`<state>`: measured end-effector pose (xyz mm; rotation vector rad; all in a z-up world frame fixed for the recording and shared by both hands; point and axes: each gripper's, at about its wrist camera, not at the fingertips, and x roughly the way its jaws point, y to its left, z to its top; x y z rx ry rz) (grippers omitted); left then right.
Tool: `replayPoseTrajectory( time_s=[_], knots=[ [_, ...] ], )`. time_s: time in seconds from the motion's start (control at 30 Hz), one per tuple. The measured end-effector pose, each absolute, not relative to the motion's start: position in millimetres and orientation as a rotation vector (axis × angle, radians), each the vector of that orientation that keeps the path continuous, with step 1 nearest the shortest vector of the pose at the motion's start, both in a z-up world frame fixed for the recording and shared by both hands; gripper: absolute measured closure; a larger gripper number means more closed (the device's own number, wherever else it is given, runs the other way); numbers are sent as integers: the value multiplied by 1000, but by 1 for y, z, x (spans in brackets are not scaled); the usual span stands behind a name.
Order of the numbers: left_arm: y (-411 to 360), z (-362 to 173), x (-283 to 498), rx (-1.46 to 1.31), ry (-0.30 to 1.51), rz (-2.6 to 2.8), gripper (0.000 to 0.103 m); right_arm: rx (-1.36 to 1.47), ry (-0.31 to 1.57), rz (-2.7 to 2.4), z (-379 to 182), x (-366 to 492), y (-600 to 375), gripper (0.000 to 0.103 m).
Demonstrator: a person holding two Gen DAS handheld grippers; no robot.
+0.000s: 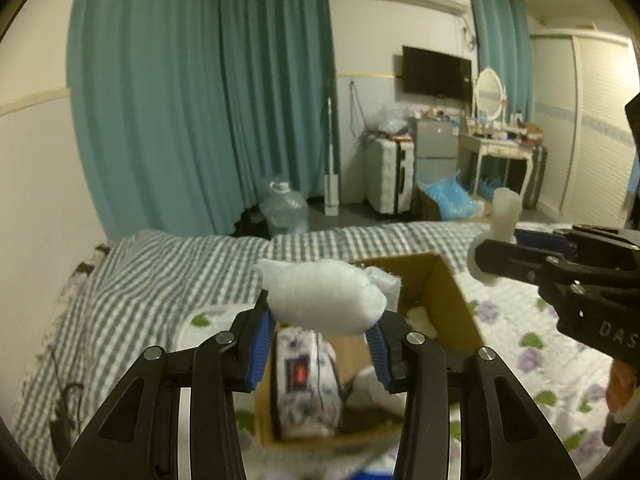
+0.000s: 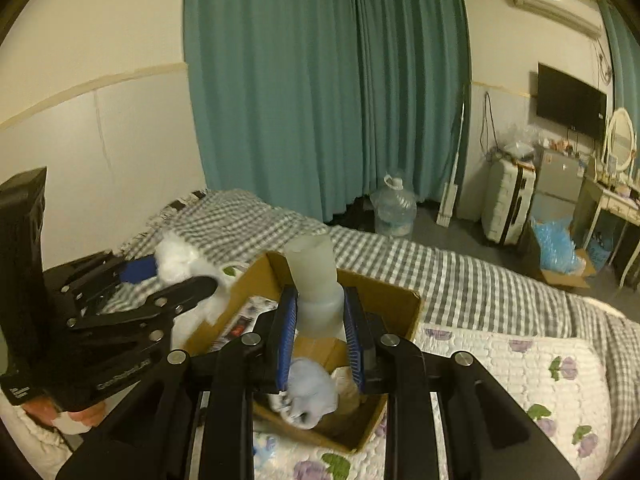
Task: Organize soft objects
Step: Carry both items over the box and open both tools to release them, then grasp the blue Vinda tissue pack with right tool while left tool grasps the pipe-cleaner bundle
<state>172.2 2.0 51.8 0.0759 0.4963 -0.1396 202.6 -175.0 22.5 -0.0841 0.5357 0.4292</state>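
My left gripper is shut on a white fluffy bundle and holds it above an open cardboard box on the bed. My right gripper is shut on a pale translucent soft tube, also above the box. In the left wrist view the right gripper comes in from the right with the tube. In the right wrist view the left gripper shows at left with the white bundle. Inside the box lie a patterned pack and a light blue cloth.
The box sits on a flowered quilt over a grey checked blanket. Beyond the bed are teal curtains, a water jug, a suitcase and a dressing table.
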Motion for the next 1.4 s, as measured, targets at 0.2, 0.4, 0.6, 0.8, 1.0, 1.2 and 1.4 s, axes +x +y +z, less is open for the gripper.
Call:
replayPoseTrajectory(
  time_s=[0.2, 0.4, 0.6, 0.8, 1.0, 1.2, 1.4],
  knots=[
    [-19, 12, 218, 135, 543, -181, 60, -28, 614, 420, -21, 254, -184, 80],
    [-34, -19, 247, 191, 605, -182, 52, 31, 654, 390, -48, 284, -185, 74],
    [-33, -17, 241, 171, 552, -172, 21, 112, 608, 360, -34, 285, -203, 19],
    [-27, 6, 227, 156, 538, -123, 21, 100, 543, 311, 2, 252, -208, 11],
    [-5, 58, 172, 123, 435, -112, 18, 99, 479, 266, 52, 193, -212, 7],
    [20, 114, 110, 88, 342, -52, 12, -6, 421, 259, 95, 117, -196, 1],
    [53, 131, 63, 48, 278, -41, 12, -62, 427, 310, 91, 70, -173, 1]
  ],
)
